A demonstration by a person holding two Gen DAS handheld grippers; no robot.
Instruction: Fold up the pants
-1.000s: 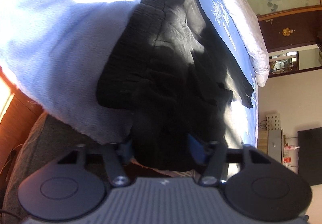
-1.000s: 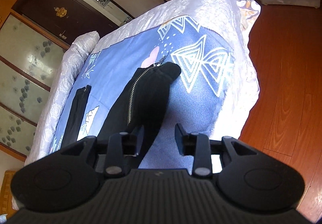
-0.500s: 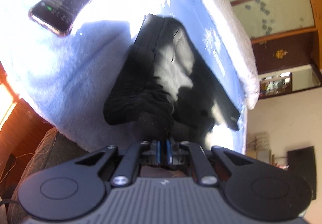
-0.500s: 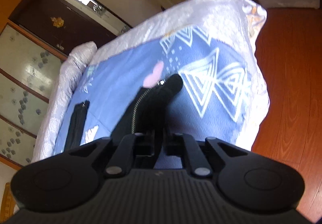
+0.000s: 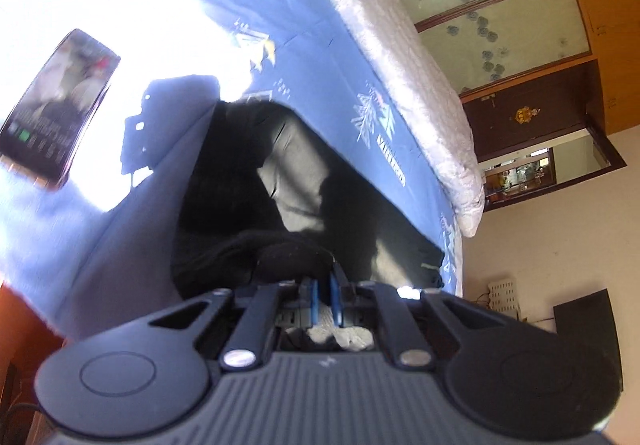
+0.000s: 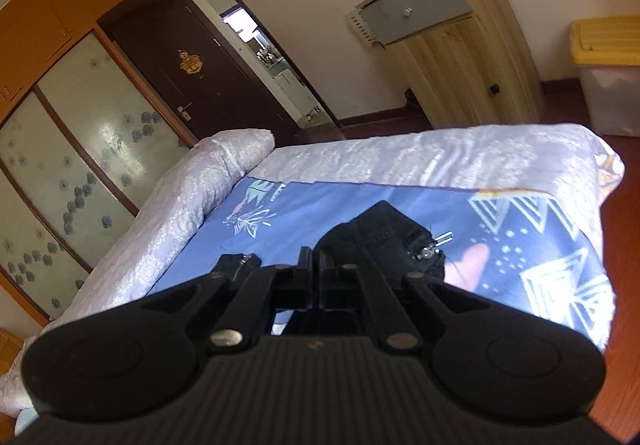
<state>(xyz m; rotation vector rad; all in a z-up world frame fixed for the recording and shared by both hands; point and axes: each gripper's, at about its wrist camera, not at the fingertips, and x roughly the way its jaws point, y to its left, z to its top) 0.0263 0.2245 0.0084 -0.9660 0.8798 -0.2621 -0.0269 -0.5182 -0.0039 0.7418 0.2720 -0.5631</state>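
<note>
Black pants (image 5: 280, 185) lie across a blue patterned bed cover (image 5: 328, 57). In the left wrist view my left gripper (image 5: 325, 295) is shut on the bunched waistband end of the pants, lifted a little off the bed. In the right wrist view my right gripper (image 6: 318, 269) is shut on a leg cuff of the pants (image 6: 380, 241), whose zipper pull hangs to the right. The other cuff (image 6: 236, 265), also zipped, lies flat on the cover to the left. The cloth between the two grips is hidden behind the gripper bodies.
A phone (image 5: 56, 113) lies on the sunlit sheet left of the pants. A pale quilted bedspread (image 6: 400, 161) borders the cover. Beyond the bed stand a wardrobe (image 6: 80, 117), an open dark door (image 6: 192, 65), a wooden cabinet (image 6: 452, 37) and a yellow-lidded bin (image 6: 608, 73).
Both grippers have shut on the pants, the left on the waistband end and the right on the leg cuff, and both have risen, lifting the cloth off the bed.
</note>
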